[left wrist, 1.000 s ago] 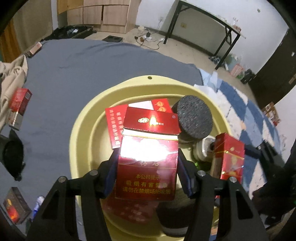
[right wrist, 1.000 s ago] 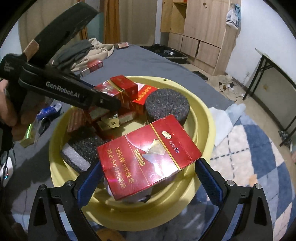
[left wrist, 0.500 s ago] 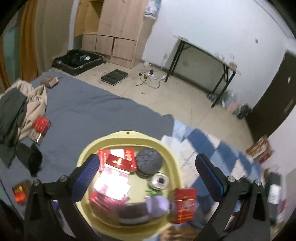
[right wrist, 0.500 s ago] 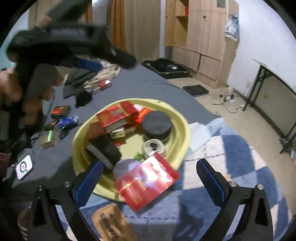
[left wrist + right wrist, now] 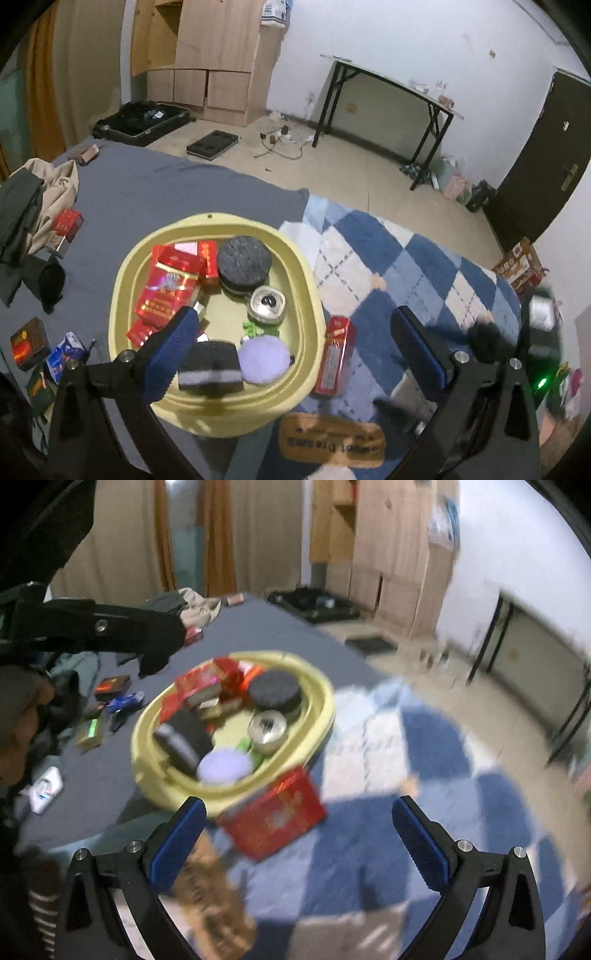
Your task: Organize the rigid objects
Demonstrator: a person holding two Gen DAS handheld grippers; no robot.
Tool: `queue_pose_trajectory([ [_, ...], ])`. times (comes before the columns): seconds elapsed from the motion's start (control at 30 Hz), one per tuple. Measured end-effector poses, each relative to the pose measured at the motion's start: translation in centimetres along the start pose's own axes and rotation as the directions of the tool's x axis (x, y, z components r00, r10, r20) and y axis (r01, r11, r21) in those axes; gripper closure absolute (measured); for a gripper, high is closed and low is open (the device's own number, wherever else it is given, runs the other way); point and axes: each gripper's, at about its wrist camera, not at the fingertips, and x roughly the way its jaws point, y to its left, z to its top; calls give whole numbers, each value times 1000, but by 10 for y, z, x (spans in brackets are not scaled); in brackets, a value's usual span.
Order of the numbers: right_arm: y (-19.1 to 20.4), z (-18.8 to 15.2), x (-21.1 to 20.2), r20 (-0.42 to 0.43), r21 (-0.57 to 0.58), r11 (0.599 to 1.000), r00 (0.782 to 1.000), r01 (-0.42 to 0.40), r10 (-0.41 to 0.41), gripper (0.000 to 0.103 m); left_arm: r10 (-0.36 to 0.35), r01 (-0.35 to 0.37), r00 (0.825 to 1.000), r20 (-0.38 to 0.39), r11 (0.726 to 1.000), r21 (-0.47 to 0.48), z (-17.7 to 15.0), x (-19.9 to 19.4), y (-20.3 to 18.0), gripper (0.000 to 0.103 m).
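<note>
We see a white wall (image 5: 424,40), scuffed in places, with a black-legged folding table (image 5: 388,96) standing against it on a pale tiled floor (image 5: 351,177). A light wooden wardrobe (image 5: 210,55) fills the corner, an open black case (image 5: 142,122) on the floor before it. Beige and orange curtains (image 5: 207,535) hang further along. A dark door (image 5: 546,155) closes the far side. A blue-and-white checked rug (image 5: 406,258) lies beside a grey sheet (image 5: 147,192).
</note>
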Motion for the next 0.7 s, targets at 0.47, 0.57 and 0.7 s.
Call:
queue_pose_trajectory([
  [0.47, -31, -29, 92, 12, 571, 792, 967, -216, 255, 15, -34, 37, 999, 22, 986, -161, 12, 1, 34, 0],
  [0.57, -35, -31, 102, 36, 586, 779, 967, -224, 251, 38, -28, 34, 999, 39, 985, -167, 15, -3, 37, 0],
  [0.7, -26, -14, 78, 142, 476, 842, 967, -254, 211, 39, -12, 21, 998, 59, 986, -165, 20, -7, 41, 0],
])
